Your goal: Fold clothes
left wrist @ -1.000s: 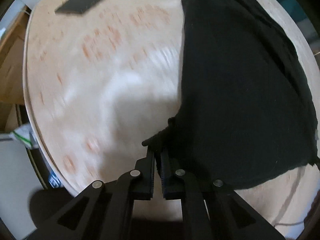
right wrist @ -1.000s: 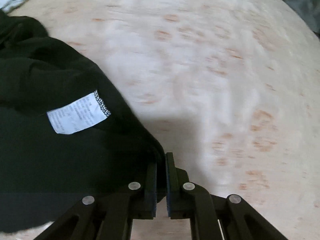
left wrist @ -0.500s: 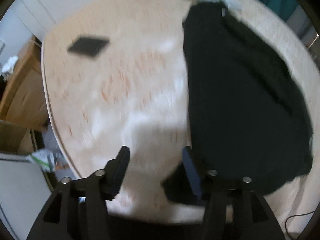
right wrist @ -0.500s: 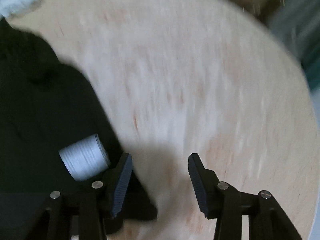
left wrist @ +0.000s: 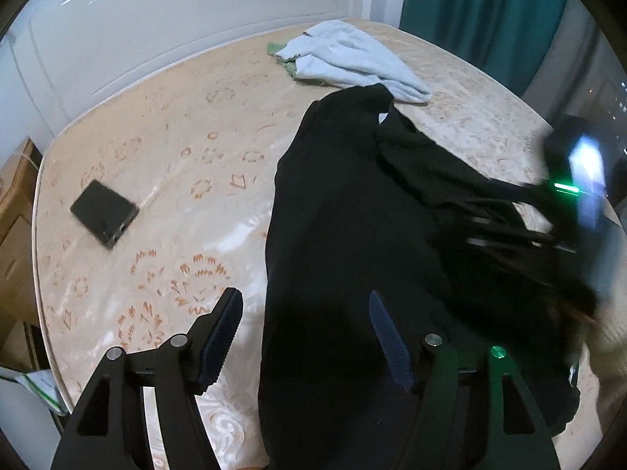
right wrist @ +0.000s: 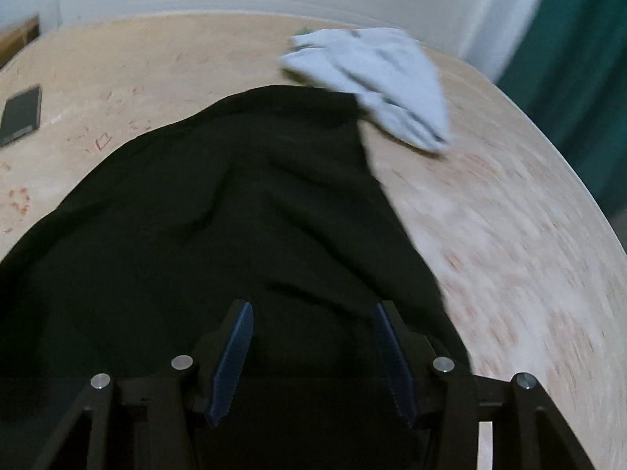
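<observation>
A black garment (left wrist: 345, 235) lies spread lengthwise on the patterned beige bed surface (left wrist: 176, 149), creased along its right side, its far end touching a pale blue garment (left wrist: 352, 62) that lies crumpled near the far edge. A scrap of green cloth (left wrist: 288, 66) peeks from under the pale blue one.

The left gripper (left wrist: 305, 333) hangs over the near left edge of the black garment with its jaws apart, having just opened, and nothing pinched between them. The right gripper (right wrist: 313, 356) hangs over the garment too, jaws likewise apart after opening, the pads clear of the fabric.

A dark phone (left wrist: 104, 213) lies flat, well to the left. A teal curtain (left wrist: 482, 11) hangs behind.
</observation>
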`<action>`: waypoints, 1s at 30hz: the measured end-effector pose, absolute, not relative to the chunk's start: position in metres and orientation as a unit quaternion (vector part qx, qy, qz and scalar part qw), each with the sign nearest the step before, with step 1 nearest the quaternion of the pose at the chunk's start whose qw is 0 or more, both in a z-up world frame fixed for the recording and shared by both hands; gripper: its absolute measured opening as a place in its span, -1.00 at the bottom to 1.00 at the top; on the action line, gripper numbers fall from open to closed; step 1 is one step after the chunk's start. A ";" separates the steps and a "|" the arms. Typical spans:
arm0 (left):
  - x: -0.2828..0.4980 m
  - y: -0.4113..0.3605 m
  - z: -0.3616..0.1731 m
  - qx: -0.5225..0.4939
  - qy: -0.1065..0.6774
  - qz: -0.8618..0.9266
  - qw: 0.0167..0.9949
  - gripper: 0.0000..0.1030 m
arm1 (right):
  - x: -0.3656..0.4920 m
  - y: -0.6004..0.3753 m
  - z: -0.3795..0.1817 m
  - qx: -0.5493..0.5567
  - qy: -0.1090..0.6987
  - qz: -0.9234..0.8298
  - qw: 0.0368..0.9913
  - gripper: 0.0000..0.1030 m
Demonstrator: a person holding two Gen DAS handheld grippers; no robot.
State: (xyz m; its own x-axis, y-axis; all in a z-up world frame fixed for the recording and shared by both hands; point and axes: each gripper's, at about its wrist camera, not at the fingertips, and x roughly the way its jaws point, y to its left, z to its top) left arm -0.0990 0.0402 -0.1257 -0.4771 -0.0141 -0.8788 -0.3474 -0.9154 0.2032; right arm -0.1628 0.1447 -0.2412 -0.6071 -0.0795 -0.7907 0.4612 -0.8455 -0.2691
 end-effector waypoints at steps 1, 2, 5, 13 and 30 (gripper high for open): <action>-0.100 0.042 -0.123 -0.503 0.182 0.839 0.098 0.34 | -0.176 0.133 -0.242 0.417 0.242 -0.863 0.153 0.02; -0.101 0.042 -0.120 -0.504 0.182 0.838 0.098 0.34 | -0.182 0.126 -0.245 0.418 0.248 -0.861 0.148 0.02; -0.099 0.041 -0.112 -0.505 0.181 0.838 0.101 0.34 | -0.212 0.121 -0.261 0.435 0.239 -0.858 0.131 -0.01; -0.108 0.035 -0.117 -0.518 0.182 0.830 0.100 0.34 | -0.249 0.143 -0.273 0.461 0.236 -0.852 0.076 -1.00; -0.095 0.005 -0.178 -0.604 0.169 0.775 0.073 0.35 | -0.243 0.112 -0.275 0.492 0.236 -0.825 0.147 -0.05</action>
State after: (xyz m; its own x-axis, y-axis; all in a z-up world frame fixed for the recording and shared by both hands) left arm -0.0948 0.0046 -0.1778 -0.2597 -0.0910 -0.9614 -0.3180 -0.9320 0.1741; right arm -0.2430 0.1124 -0.2748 -0.4727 -0.0105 -0.8811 0.4745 -0.8456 -0.2445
